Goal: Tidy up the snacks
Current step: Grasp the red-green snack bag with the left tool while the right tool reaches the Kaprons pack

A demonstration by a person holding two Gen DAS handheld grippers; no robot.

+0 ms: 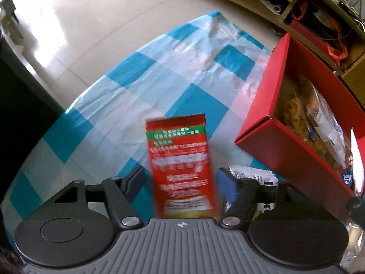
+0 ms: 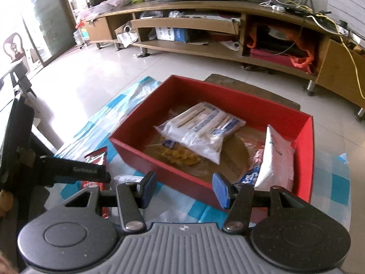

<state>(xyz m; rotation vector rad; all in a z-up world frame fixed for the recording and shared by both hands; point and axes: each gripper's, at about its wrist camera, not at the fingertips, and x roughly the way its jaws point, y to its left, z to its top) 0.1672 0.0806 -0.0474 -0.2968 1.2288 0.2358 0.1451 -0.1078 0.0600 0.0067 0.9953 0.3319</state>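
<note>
A red snack packet [image 1: 180, 150] with green and white print lies lengthwise on the blue-and-white checked cloth [image 1: 127, 84], blurred. My left gripper [image 1: 182, 180] points steeply down over it, and its blue pads close against both long edges. The same packet [image 2: 95, 157] shows at the left of the right wrist view, under the left tool's black arm [image 2: 77, 171]. My right gripper [image 2: 184, 187] hovers open and empty before the near wall of the red box [image 2: 164, 169]. The box holds a white bag [image 2: 200, 127], a clear bag of yellow snacks [image 2: 180, 155] and a white pouch [image 2: 278, 155].
A black-and-white wrapper [image 1: 251, 174] lies by the left gripper's right finger, close to the red box's corner [image 1: 257, 123]. The cloth ends at a table edge over a tiled floor [image 2: 102, 75]. A long wooden TV cabinet [image 2: 205, 34] stands behind. A dark stand [image 2: 16, 125] rises at the left.
</note>
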